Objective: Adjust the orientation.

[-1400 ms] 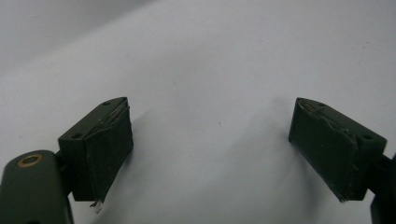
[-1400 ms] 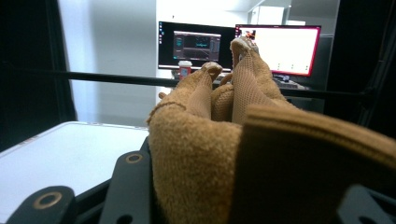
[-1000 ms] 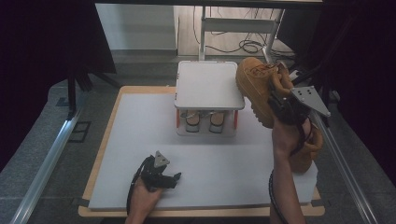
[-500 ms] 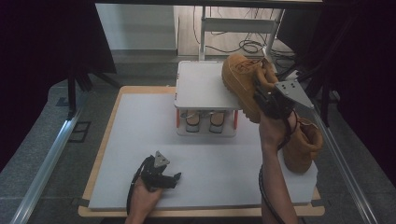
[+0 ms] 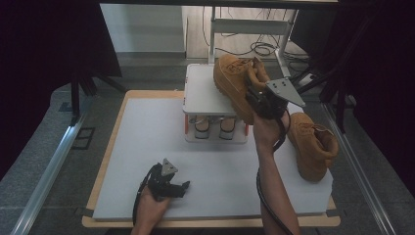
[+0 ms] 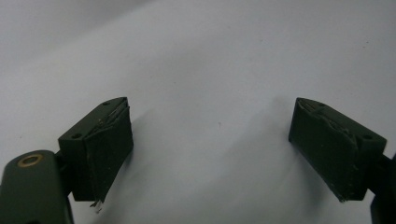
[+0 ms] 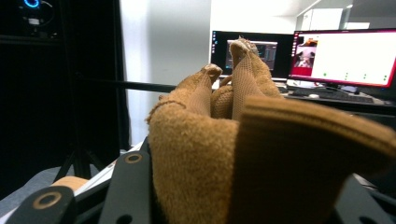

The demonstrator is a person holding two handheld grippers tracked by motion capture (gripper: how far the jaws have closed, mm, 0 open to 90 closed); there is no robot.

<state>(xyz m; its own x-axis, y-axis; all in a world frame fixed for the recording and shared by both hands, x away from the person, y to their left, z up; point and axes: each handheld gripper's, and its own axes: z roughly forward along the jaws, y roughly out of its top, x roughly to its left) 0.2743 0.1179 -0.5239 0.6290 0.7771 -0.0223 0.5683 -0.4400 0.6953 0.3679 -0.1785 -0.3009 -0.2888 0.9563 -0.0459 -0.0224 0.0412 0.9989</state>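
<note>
Two boots: one tan boot in the air (image 5: 234, 83) at upper centre of the high view, a second boot (image 5: 313, 144) lying on the white mat at right of centre.
Step in hand: I read this as the carry stage, with the lifted boot being brought over the small white rack (image 5: 203, 90) at upper centre of the frame.
Right gripper (image 5: 259, 100): jaws part closed and clamped on the boot's collar; in the right gripper view the suede collar (image 7: 210, 154) bulges up between the black jaws, so I log a firm pinch.
Boot attitude: tilted, toe pointing to the upper left of the high view, sole toward the rack top; I cannot tell whether the sole touches the top yet.
Left gripper (image 5: 172, 187): resting low on the mat (image 5: 147, 137) at lower left of centre, jaws wide apart; in the left gripper view I see bare mat between the pads (image 6: 109, 149), nothing held.
Rack: white top bare on its left part, a lower shelf with what looks like a pair of pale shoes (image 5: 211, 126); detail too dim to confirm.
Next move, my judgement: level the boot so the sole comes flat over the rack top, lower until it bears, then open the right jaws and draw back without dragging the collar.
Caution: the boot overhangs the rack's right edge as held; I would shift it toward the left of the frame before release.
</note>
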